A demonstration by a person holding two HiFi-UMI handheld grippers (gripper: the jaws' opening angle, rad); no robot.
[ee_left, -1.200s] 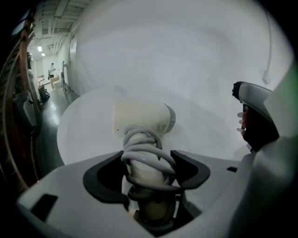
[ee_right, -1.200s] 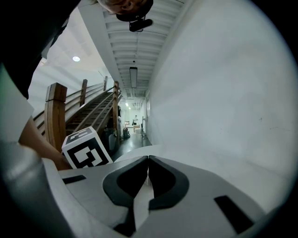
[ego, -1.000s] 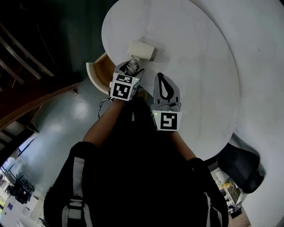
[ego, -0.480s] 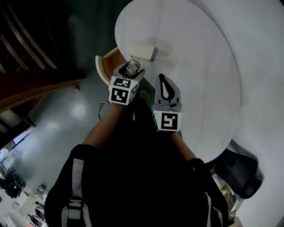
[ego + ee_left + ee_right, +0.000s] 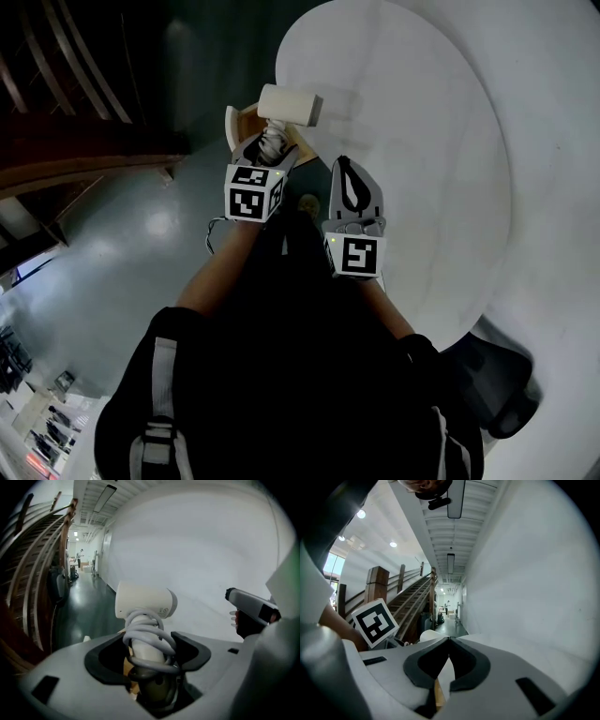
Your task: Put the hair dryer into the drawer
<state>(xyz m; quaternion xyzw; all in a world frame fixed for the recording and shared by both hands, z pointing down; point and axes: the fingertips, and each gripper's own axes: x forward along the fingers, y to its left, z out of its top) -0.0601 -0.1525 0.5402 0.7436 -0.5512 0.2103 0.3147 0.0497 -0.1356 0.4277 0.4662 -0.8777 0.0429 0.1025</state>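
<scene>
From above, the left tool (image 5: 269, 142) grips the hair dryer (image 5: 289, 104) near the open drawer (image 5: 242, 129) beside the white surface (image 5: 422, 141). Left gripper view: jaws clamp its handle (cord-wrapped). Right gripper view: the right tool (image 5: 449, 641) is closed, empty.

Head cam: up high, facing steeply down, mid-range. Worktop (image 5: 422, 141) fills upper right, floor (image 5: 122, 253) at left. Left cam rides the left hand-held gripper (image 5: 272, 143) and looks along its jaws, v. close on the hair dryer (image 5: 145, 601), w/ worktop's white top behind. Right cam rides the right hand-held gripper (image 5: 345, 169) and faces nearly level along the worktop's edge. Both gripper views share staircase (image 5: 410, 597) & corridor (image 5: 447, 609); each catches the other gripper at its side edge.
</scene>
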